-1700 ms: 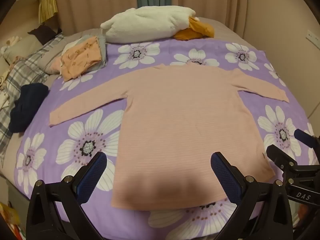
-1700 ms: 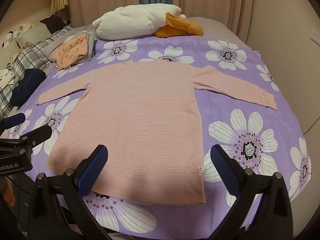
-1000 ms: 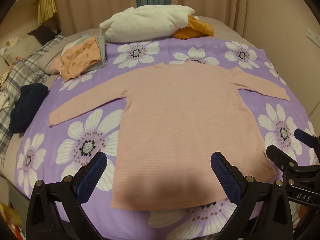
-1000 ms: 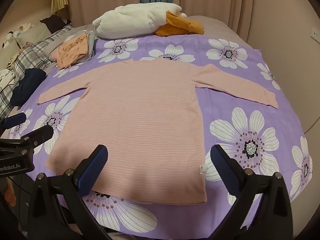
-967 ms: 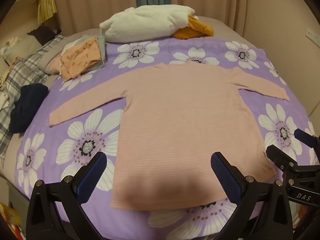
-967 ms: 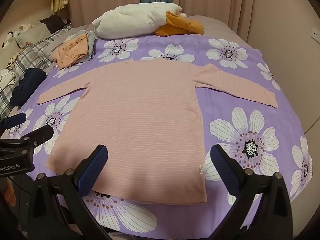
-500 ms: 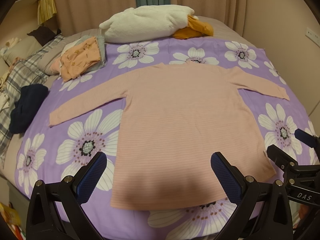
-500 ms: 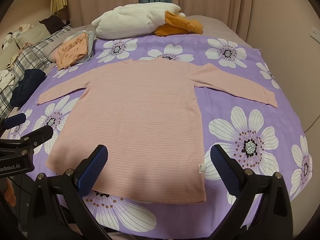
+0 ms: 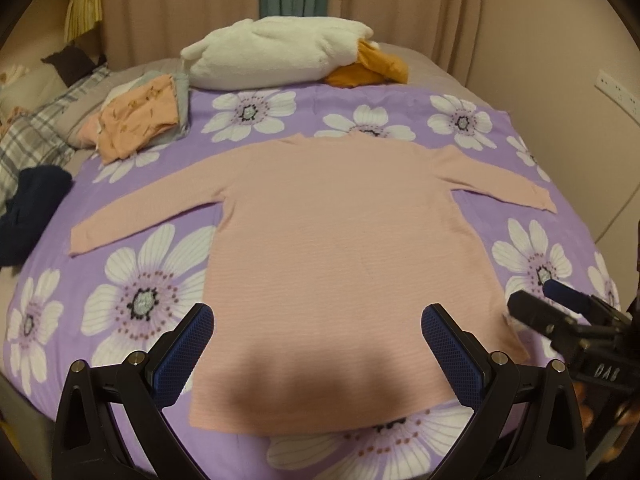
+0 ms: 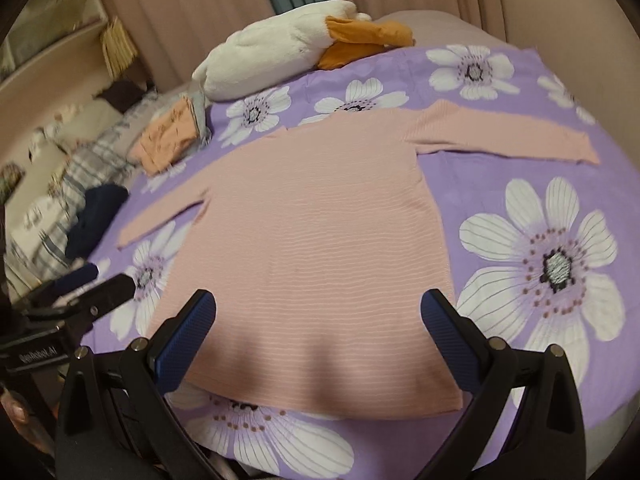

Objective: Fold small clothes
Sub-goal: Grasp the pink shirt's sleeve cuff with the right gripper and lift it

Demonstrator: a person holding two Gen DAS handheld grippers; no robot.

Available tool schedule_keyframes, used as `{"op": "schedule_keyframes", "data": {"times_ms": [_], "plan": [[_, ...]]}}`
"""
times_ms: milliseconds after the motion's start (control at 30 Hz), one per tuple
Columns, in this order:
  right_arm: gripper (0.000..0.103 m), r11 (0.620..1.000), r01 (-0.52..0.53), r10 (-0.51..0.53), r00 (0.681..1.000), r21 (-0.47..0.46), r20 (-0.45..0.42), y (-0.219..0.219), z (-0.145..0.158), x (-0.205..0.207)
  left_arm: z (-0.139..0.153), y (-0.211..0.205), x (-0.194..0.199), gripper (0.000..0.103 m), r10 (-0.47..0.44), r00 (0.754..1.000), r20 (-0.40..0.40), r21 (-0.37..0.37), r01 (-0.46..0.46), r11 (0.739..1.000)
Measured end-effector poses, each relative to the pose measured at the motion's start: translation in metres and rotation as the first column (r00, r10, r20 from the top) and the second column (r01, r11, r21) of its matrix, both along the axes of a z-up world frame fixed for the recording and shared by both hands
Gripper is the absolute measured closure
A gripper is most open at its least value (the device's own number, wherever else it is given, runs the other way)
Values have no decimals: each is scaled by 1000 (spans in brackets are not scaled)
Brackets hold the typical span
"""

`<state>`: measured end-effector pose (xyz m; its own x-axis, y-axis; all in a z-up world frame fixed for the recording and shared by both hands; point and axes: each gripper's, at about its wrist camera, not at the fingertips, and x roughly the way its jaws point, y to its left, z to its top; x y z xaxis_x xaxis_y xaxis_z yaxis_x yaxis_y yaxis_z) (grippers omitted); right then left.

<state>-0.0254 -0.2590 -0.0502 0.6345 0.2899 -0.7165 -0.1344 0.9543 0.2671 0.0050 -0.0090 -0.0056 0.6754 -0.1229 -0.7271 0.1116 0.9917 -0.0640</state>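
Note:
A pink long-sleeved shirt [image 9: 344,248] lies flat, sleeves spread, on a purple flowered bedspread [image 9: 140,304]; it also shows in the right wrist view [image 10: 312,248]. My left gripper [image 9: 318,344] is open and empty, hovering above the shirt's hem. My right gripper [image 10: 318,336] is open and empty, above the hem toward the shirt's right side. The right gripper shows at the right edge of the left wrist view [image 9: 560,320]. The left gripper shows at the left edge of the right wrist view [image 10: 80,292].
A white plush pillow [image 9: 276,56] and an orange cloth [image 9: 372,68] lie at the bed's far end. A stack of folded clothes [image 9: 140,120] sits far left. A dark navy garment [image 9: 28,208] and plaid bedding [image 9: 32,140] lie left. A wall is on the right.
The right gripper has swung to the right and tilted, closer to the shirt's right hem. The left gripper has barely moved. The shirt lies as before.

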Motion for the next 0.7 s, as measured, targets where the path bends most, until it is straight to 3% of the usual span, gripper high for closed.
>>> {"op": "schedule_keyframes", "data": {"times_ms": [100, 200, 267, 333, 433, 567, 700], "plan": [[0, 995, 47, -42, 998, 92, -56, -13, -8, 6, -10, 1, 11, 0, -41, 998, -57, -83, 36, 996], [0, 979, 138, -125, 988, 149, -93, -47, -20, 22, -21, 6, 29, 0, -120, 987, -108, -295, 83, 952], [0, 964, 202, -186, 977, 173, -106, -71, -28, 34, -28, 6, 39, 0, -136, 984, -115, -337, 90, 937], [0, 946, 272, -250, 959, 175, -134, -96, -36, 45, -30, 0, 48, 0, -150, 985, -85, -337, 113, 935], [1, 900, 388, -367, 920, 198, -136, -138, -49, 67, -40, -7, 66, 0, -166, 978, -129, -312, 119, 943], [1, 844, 496, -479, 869, 204, -126, -185, -62, 99, -55, -7, 86, 0, -183, 961, -205, -345, 104, 933], [1, 799, 551, -540, 834, 240, -113, -222, -70, 129, -60, -10, 105, 0, -166, 963, -213, -325, 91, 941]]}}
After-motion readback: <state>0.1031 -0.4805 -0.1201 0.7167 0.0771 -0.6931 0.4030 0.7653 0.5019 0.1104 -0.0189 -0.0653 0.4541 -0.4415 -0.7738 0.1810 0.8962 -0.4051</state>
